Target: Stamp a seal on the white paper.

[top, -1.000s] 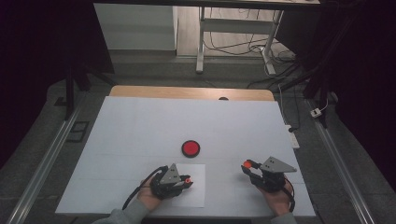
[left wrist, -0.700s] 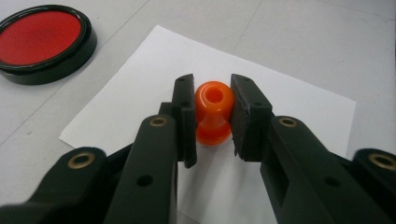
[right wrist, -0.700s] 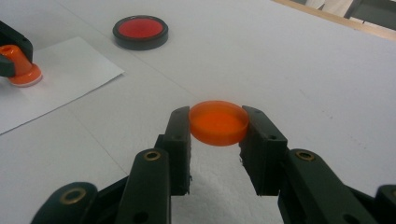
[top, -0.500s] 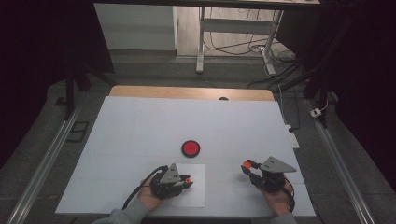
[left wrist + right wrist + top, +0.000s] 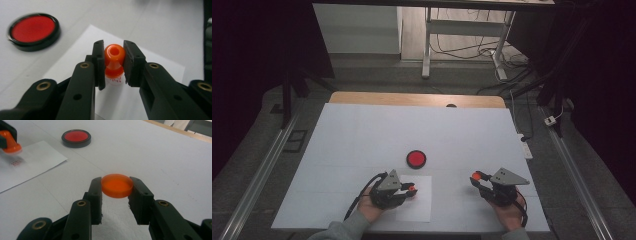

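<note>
My left gripper (image 5: 411, 189) is shut on an orange stamp (image 5: 114, 58), gripping its knobbed handle between both pads. The stamp hangs base down just above a white sheet of paper (image 5: 157, 67), and a red printed mark (image 5: 115, 80) shows on the sheet under it. From the right gripper view the stamp (image 5: 10, 142) is at the far left, above a red mark (image 5: 15, 163). My right gripper (image 5: 475, 177) is shut on a round orange cap (image 5: 117, 185), held flat a little above the table. A red ink pad (image 5: 416, 158) in a black case lies open beyond both grippers.
A large white mat (image 5: 362, 135) covers the table, and a wooden edge (image 5: 412, 98) shows at its far side. The paper (image 5: 418, 209) lies near the front edge. Metal rails (image 5: 257, 175) run along both sides, and cables lie on the floor behind.
</note>
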`<state>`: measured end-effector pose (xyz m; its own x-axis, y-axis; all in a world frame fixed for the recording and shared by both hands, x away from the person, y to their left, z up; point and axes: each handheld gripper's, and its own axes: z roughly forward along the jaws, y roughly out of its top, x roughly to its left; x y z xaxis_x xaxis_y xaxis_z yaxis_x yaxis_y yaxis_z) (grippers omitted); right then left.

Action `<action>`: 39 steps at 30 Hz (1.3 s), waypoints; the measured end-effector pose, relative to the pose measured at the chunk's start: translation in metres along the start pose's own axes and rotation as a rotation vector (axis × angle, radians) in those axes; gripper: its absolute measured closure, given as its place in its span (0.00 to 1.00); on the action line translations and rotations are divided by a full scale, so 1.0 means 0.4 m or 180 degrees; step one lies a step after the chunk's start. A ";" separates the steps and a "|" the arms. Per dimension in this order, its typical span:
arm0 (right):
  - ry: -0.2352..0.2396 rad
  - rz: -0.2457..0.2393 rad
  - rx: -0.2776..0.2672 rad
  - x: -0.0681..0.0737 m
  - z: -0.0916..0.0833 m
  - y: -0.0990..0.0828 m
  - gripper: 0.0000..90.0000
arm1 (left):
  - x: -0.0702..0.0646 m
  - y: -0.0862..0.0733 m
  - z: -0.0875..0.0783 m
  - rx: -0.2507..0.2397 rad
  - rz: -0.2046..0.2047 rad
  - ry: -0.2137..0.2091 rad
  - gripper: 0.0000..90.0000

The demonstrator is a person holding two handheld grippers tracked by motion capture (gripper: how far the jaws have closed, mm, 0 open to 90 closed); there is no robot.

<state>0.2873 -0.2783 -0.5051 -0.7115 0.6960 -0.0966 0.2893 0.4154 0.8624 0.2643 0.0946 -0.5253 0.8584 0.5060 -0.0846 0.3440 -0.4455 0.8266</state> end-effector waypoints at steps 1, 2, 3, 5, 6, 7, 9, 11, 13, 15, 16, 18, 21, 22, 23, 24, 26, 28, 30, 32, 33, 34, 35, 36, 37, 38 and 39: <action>0.0002 -0.0009 -0.0002 0.000 0.001 0.000 0.71 | 0.004 0.001 -0.006 -0.0055 -0.0062 -0.0024 0.81; -0.0005 -0.0016 0.0006 0.000 0.001 0.000 0.71 | 0.008 0.002 -0.011 -0.0101 -0.0104 -0.0048 0.81; -0.0010 -0.0022 0.0015 0.001 0.001 0.001 0.71 | 0.012 0.004 -0.016 -0.0141 -0.0141 -0.0066 0.81; -0.0004 -0.0013 0.0014 0.002 0.000 0.001 0.71 | 0.017 0.006 -0.023 -0.0225 -0.0220 -0.0108 0.81; -0.0005 -0.0020 0.0016 0.002 0.000 0.001 0.71 | 0.019 0.008 -0.027 -0.0250 -0.0240 -0.0122 0.81; -0.0005 -0.0019 0.0015 0.002 0.000 0.001 0.71 | 0.022 0.009 -0.030 -0.0274 -0.0254 -0.0128 0.81; -0.0002 -0.0013 0.0017 0.002 0.001 0.001 0.71 | 0.027 0.011 -0.035 -0.0319 -0.0295 -0.0155 0.81; 0.0007 -0.0014 0.0013 0.003 0.002 0.001 0.71 | 0.031 0.012 -0.040 -0.0354 -0.0327 -0.0164 0.81; -0.0003 -0.0020 0.0021 0.004 0.002 0.001 0.71 | 0.036 0.014 -0.045 -0.0401 -0.0366 -0.0180 0.81; 0.0014 -0.0023 0.0012 0.005 0.004 0.001 0.71 | 0.041 0.017 -0.051 -0.0446 -0.0402 -0.0196 0.81; 0.0013 -0.0027 0.0017 0.005 0.004 0.002 0.71 | 0.044 0.019 -0.054 -0.0469 -0.0414 -0.0195 0.81; 0.0018 -0.0032 0.0021 0.006 0.004 0.002 0.71 | 0.049 0.023 -0.063 -0.0523 -0.0440 -0.0191 0.81; 0.0021 -0.0031 0.0012 0.007 0.005 0.002 0.71 | 0.057 0.031 -0.080 -0.0614 -0.0483 -0.0184 0.81; 0.0023 -0.0031 0.0012 0.007 0.005 0.002 0.71 | 0.061 0.034 -0.086 -0.0644 -0.0493 -0.0184 0.81; 0.0025 -0.0032 0.0012 0.007 0.005 0.002 0.71 | 0.064 0.037 -0.092 -0.0672 -0.0504 -0.0175 0.81; 0.0026 -0.0034 0.0012 0.007 0.006 0.002 0.71 | 0.067 0.039 -0.098 -0.0695 -0.0514 -0.0160 0.81; 0.0024 -0.0039 0.0022 0.007 0.005 0.003 0.71 | 0.072 0.042 -0.109 -0.0713 -0.0523 -0.0115 0.81; 0.0025 -0.0041 0.0015 0.008 0.005 0.003 0.71 | 0.076 0.045 -0.119 -0.0747 -0.0540 -0.0100 0.81; 0.0017 -0.0043 0.0015 0.010 0.004 0.004 0.71 | 0.079 0.049 -0.128 -0.0764 -0.0542 -0.0087 0.81; 0.0018 -0.0050 0.0016 0.010 0.005 0.005 0.71 | 0.081 0.052 -0.135 -0.0783 -0.0537 -0.0082 0.81; 0.0022 -0.0056 0.0014 0.010 0.005 0.005 0.71 | 0.082 0.053 -0.138 -0.0790 -0.0533 -0.0081 0.81; 0.0024 -0.0060 0.0015 0.010 0.006 0.005 0.71 | 0.083 0.054 -0.140 -0.0796 -0.0530 -0.0081 0.81; 0.0027 -0.0053 0.0017 0.011 0.007 0.005 0.71 | 0.083 0.055 -0.142 -0.0793 -0.0519 -0.0078 0.81; 0.0029 -0.0055 0.0012 0.011 0.008 0.005 0.71 | 0.084 0.056 -0.142 -0.0792 -0.0515 -0.0074 0.81; 0.0029 -0.0056 0.0012 0.012 0.008 0.005 0.71 | 0.084 0.057 -0.143 -0.0788 -0.0514 -0.0076 0.81; 0.0030 -0.0055 0.0012 0.012 0.008 0.005 0.71 | 0.085 0.058 -0.143 -0.0782 -0.0513 -0.0079 0.81; 0.0029 -0.0055 0.0012 0.012 0.007 0.005 0.71 | 0.084 0.059 -0.143 -0.0781 -0.0512 -0.0074 0.81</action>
<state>0.2863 -0.2724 -0.5054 -0.7222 0.6834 -0.1070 0.2793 0.4296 0.8587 0.2796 0.1435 -0.4769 0.8098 0.5372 -0.2358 0.3764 -0.1675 0.9112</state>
